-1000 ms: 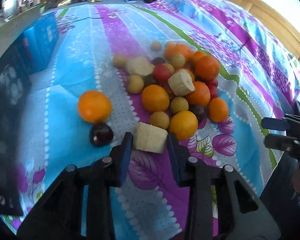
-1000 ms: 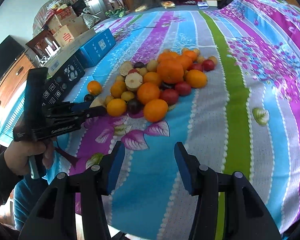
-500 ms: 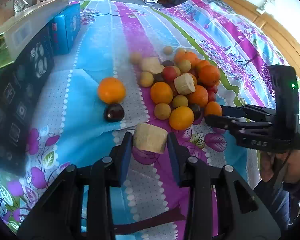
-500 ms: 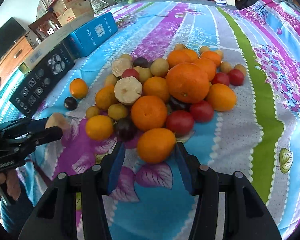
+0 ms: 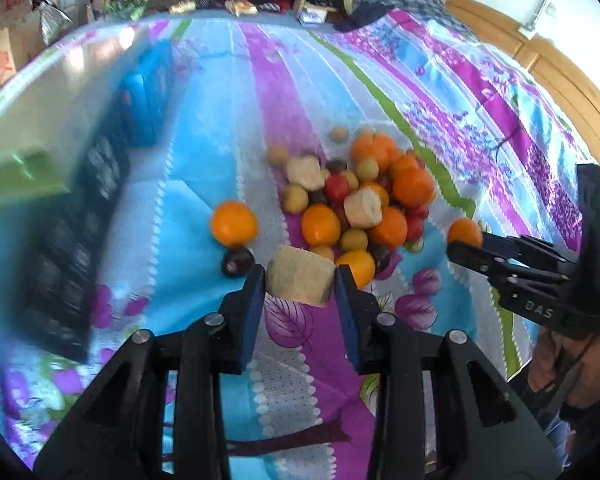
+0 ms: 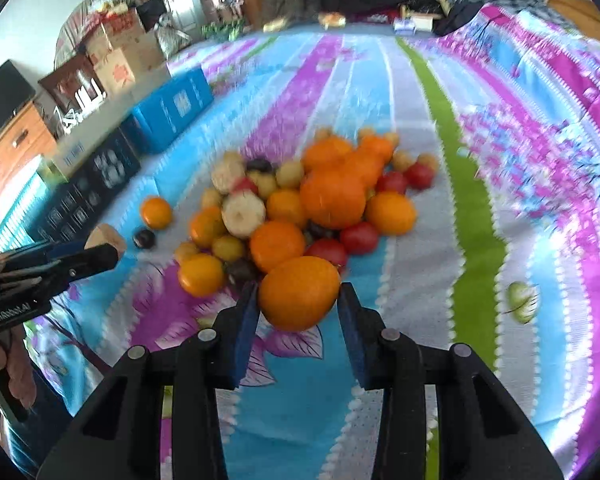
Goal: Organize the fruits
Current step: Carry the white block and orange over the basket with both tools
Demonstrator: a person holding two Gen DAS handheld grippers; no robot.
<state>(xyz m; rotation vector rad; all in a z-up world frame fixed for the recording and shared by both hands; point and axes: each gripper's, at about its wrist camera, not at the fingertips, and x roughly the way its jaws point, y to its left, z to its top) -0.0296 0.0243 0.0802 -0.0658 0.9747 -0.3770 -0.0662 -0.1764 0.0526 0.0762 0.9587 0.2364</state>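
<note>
A pile of fruit [image 6: 300, 208] lies on the striped bedspread [image 6: 476, 208]: oranges, red and yellow small fruits, dark plums and pale cut pieces. My left gripper [image 5: 301, 286] is shut on a pale beige fruit chunk [image 5: 300, 278] and holds it above the cloth. From the right wrist view, that chunk [image 6: 102, 236] shows at the left gripper's tip [image 6: 108, 250]. My right gripper [image 6: 299, 300] has its jaws closing, with both pads touching an orange [image 6: 299, 296] at the pile's near edge. The same orange [image 5: 464, 232] sits at the right gripper's tip [image 5: 460, 246].
A lone orange [image 5: 234, 223] and a dark plum [image 5: 237, 261] lie left of the pile. A blue box [image 6: 172, 108] and a black box [image 6: 84, 192] line the left side. A wooden rail [image 5: 560, 76] borders the right. A hand [image 6: 4, 364] grips the left tool.
The left gripper rose with the beige chunk. The right gripper came forward to the pile and its jaws narrowed around the nearest orange.
</note>
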